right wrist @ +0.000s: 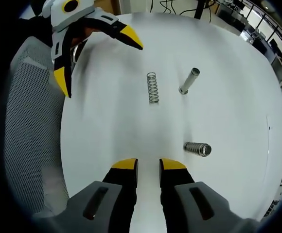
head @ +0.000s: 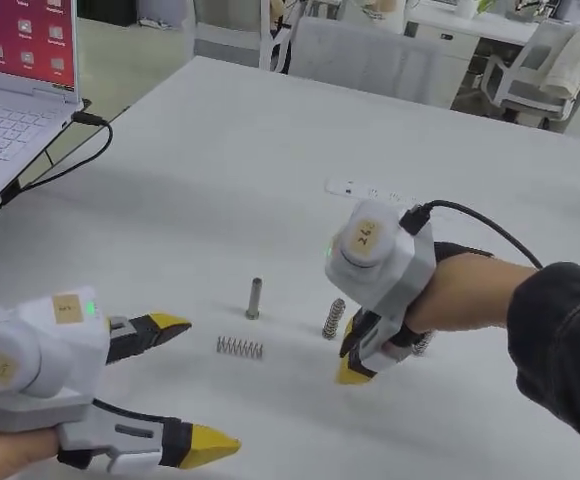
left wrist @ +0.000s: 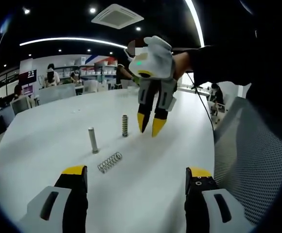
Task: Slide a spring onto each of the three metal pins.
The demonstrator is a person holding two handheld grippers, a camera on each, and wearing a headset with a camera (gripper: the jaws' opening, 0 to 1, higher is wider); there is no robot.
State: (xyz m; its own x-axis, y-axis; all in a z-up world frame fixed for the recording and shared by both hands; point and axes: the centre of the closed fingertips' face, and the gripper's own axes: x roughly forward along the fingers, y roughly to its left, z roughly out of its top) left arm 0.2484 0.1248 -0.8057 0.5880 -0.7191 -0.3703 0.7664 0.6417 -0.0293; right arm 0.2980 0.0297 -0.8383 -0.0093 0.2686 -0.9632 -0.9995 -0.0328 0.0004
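On the white table [head: 220, 180] a bare metal pin [head: 254, 298] stands upright, with a loose spring [head: 240, 347] lying flat just in front of it. To its right stands a pin wearing a spring [head: 334, 318]. My right gripper [head: 353, 368] points down beside that sprung pin, jaws a narrow gap apart and holding nothing. A bit of another coil [head: 422, 343] peeks out behind it. My left gripper [head: 192, 385] hovers wide open at the near left. In the left gripper view lie the bare pin [left wrist: 92, 140], sprung pin [left wrist: 125, 125] and loose spring [left wrist: 110, 162].
A laptop [head: 10, 90] with a black cable [head: 80, 150] sits at the far left table edge. A white strip [head: 365, 190] lies mid-table. Office chairs [head: 550, 70] stand beyond the far edge. A mesh chair [right wrist: 29, 121] is close beside the table.
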